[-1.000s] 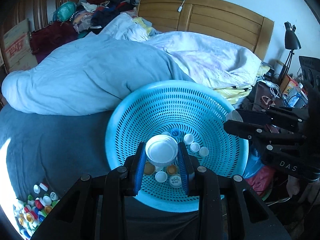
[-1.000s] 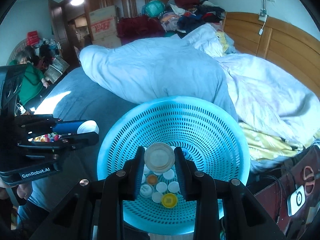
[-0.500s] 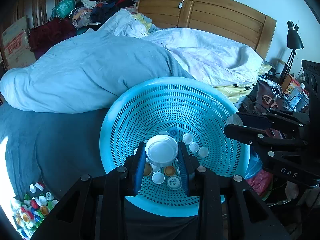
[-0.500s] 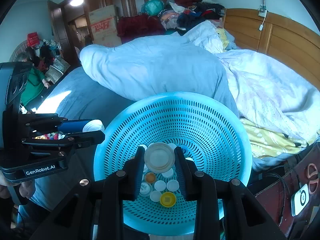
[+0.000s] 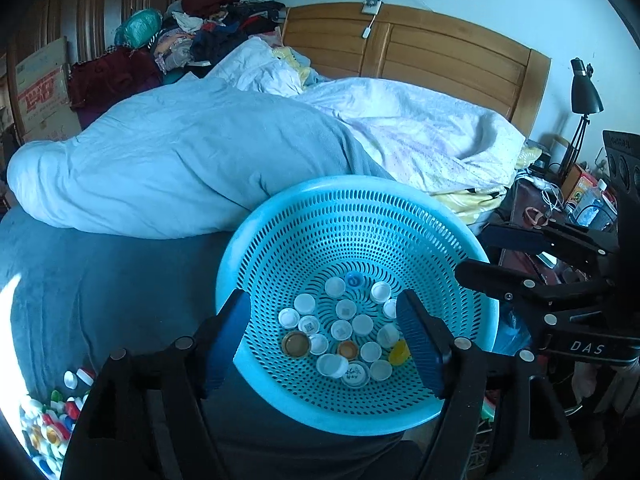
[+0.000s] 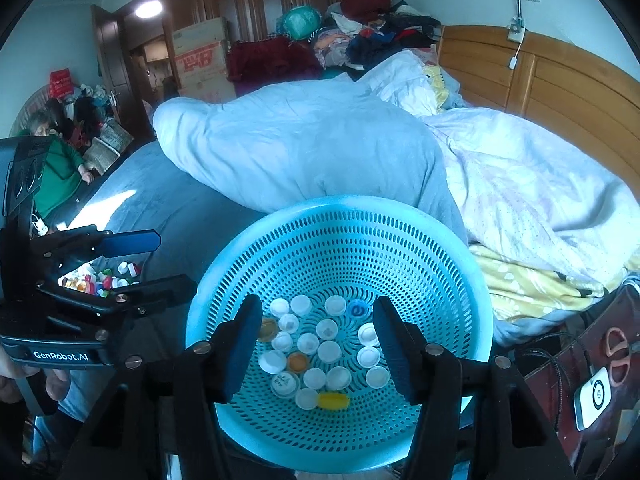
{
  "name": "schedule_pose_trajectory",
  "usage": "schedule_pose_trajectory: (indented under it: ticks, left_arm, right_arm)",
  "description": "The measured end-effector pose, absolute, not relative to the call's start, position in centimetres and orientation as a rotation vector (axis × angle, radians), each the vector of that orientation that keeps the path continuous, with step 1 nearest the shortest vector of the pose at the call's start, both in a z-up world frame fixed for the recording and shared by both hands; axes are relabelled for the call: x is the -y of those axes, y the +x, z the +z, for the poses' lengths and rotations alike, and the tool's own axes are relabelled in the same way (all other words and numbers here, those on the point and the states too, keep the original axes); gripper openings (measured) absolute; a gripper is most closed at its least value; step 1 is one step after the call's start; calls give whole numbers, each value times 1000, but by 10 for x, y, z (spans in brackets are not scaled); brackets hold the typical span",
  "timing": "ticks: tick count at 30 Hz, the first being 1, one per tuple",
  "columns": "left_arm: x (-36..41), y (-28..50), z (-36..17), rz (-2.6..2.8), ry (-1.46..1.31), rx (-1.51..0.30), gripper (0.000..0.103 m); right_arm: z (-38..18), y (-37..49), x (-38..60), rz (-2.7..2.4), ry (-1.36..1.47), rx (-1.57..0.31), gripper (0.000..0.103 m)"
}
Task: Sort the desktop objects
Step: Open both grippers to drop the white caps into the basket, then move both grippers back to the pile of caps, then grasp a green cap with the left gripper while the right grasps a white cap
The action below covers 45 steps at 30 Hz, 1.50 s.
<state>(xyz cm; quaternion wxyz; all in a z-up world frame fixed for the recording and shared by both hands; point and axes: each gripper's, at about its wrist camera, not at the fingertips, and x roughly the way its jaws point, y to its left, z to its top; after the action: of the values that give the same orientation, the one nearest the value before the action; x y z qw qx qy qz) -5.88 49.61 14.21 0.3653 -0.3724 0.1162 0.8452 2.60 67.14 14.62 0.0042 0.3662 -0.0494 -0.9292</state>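
The left hand-held gripper (image 5: 322,330) is tilted downward, its jaws just opened, with nothing held between the blue pads. The right hand-held gripper (image 6: 316,342) is pitched likewise, jaws just parted and empty. Fingers (image 6: 56,384) are seen wrapped around the left handle.

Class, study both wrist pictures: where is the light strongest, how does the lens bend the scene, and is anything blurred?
Left wrist view: sunlight burns out the lower left edge, the wooden headboard curves, black corners; the round perforated blue plastic basket is sharp. Right wrist view: a ceiling lamp glares, a sun patch lies on the blue blanket; no motion blur.
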Motion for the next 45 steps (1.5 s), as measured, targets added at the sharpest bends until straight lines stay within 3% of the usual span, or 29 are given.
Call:
schedule_pose_trajectory:
  ticks: [5, 16, 20, 25, 30, 34, 35, 37, 38, 45]
  left_arm:
    - [-420, -53, 130, 2197, -931, -219, 70]
    - [-63, -11, 31, 2744, -1197, 62, 70]
    - [15, 15, -6, 2842, -1330, 165, 69]
    - [46, 15, -39, 2844, -1359, 243, 69]
    - [59, 0, -64, 2839, -1371, 195, 69]
    - [77, -7, -82, 2851, -1377, 297, 68]
    - [78, -7, -83, 2864, -1362, 307, 62]
    - [81, -3, -79, 2889, -1356, 289, 33]
    - [82, -3, -79, 2891, -1355, 286, 24]
    - [79, 11, -62, 2891, -1285, 294, 24]
  right_arm:
    - [147, 40, -635, -2839, 1072, 99, 67]
    - [73, 17, -519, -2512, 1216, 13, 71]
    - [55, 9, -483, -2429, 1261, -13, 71]
    - [46, -1, -441, -2373, 1307, -95, 71]
    - [43, -10, -398, -2335, 1324, -166, 71]
    - [39, -10, -357, -2284, 1302, -185, 68]
    - [37, -9, -345, -2263, 1287, -177, 64]
    - [31, -9, -316, -2199, 1270, -179, 50]
    - [28, -9, -301, -2176, 1260, -195, 49]
    - [-4, -11, -184, -1972, 1191, -277, 47]
